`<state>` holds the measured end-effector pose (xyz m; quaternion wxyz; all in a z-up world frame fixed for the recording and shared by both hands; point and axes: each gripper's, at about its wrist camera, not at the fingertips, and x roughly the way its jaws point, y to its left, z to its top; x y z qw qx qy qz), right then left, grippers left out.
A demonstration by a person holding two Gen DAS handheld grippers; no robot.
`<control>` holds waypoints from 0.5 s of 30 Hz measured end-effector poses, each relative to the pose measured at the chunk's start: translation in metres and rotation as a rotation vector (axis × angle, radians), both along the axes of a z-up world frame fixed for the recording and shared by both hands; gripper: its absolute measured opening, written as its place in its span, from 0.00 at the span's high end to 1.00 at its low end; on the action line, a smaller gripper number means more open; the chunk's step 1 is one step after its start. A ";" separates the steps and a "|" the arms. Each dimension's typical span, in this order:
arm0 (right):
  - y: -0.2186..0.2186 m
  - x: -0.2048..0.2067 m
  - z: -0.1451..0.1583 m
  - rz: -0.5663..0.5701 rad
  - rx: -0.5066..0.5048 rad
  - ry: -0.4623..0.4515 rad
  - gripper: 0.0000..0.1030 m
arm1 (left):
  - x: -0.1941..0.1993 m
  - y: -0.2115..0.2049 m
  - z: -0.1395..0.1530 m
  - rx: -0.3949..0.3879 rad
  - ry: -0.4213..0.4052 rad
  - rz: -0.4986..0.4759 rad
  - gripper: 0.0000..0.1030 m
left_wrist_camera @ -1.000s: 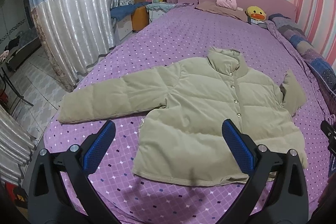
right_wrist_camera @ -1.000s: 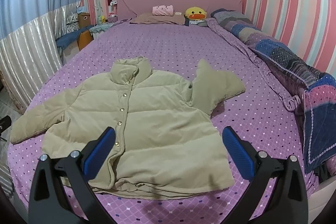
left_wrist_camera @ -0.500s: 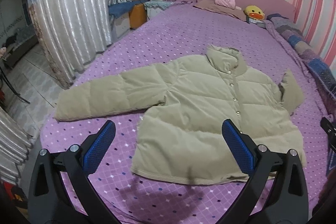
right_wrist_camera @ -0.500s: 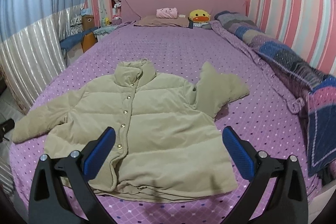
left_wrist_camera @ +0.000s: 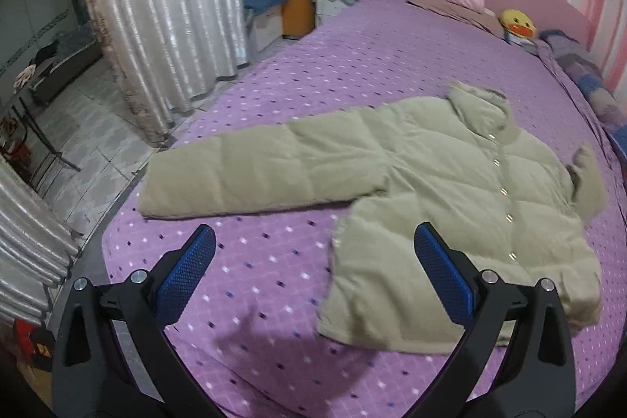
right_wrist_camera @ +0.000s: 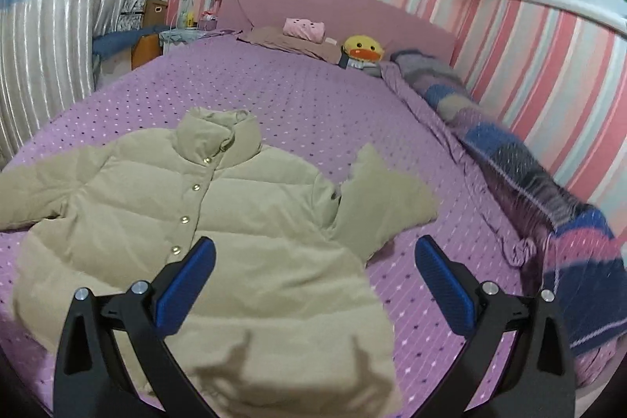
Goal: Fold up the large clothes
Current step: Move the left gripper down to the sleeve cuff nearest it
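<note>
A beige puffer jacket (left_wrist_camera: 450, 190) lies face up on the purple bedspread (left_wrist_camera: 352, 73), buttoned, collar toward the headboard. One sleeve (left_wrist_camera: 250, 175) stretches out flat to the left; the other sleeve (right_wrist_camera: 376, 202) is bent up beside the body. My left gripper (left_wrist_camera: 313, 273) hovers open above the bedspread between the long sleeve and the hem's left corner. Over the jacket's lower right side, my right gripper (right_wrist_camera: 313, 277) is open too, with nothing between its fingers. The jacket (right_wrist_camera: 203, 222) fills the lower left of the right wrist view.
A patchwork blanket (right_wrist_camera: 529, 175) runs along the bed's right side by the striped wall. Pillows and a yellow duck plush (right_wrist_camera: 362, 49) sit at the pink headboard. Left of the bed are curtains (left_wrist_camera: 164, 38), a tiled floor and small furniture (left_wrist_camera: 298, 10).
Both grippers have moved closer to the jacket: the left view shifted toward the long left sleeve, the right view toward the bent right sleeve. The jacket has not moved.
</note>
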<state>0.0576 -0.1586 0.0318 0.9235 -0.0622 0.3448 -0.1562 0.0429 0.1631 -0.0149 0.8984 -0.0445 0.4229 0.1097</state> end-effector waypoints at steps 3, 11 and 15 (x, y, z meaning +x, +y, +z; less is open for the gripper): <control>-0.001 0.014 -0.002 -0.006 0.014 0.023 0.02 | 0.007 0.021 -0.009 -0.029 -0.020 0.027 0.03; 0.002 0.050 -0.025 0.018 0.133 0.026 0.02 | 0.027 0.079 -0.051 -0.010 -0.003 0.101 0.03; 0.019 0.069 -0.037 0.023 0.061 0.053 0.02 | 0.038 0.118 -0.070 -0.049 -0.035 0.166 0.03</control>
